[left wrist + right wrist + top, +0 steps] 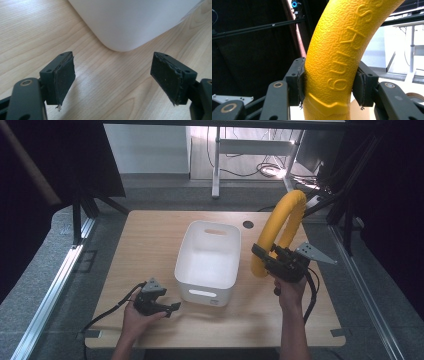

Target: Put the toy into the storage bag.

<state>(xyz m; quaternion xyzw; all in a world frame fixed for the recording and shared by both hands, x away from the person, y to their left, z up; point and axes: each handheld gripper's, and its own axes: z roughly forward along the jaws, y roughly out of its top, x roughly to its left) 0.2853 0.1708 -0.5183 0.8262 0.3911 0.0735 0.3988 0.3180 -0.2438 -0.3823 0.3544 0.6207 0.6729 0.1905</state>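
A thick yellow foam tube (280, 227), bent into an arch, stands up to the right of a white plastic bin (208, 261). My right gripper (265, 257) is shut on one leg of it, and in the right gripper view both pads press into the yellow foam tube (332, 57), which carries raised lettering. My left gripper (170, 309) lies low on the table near the bin's front left corner. In the left gripper view its fingers (63, 77) stand wide apart with bare wood between them, and the white bin's (130, 22) rounded corner is just ahead.
The wooden table (150, 245) has a round cable hole (248, 224) behind the bin. Black frame posts and dark curtains flank both sides. A white desk frame and cables stand on the floor beyond the far edge.
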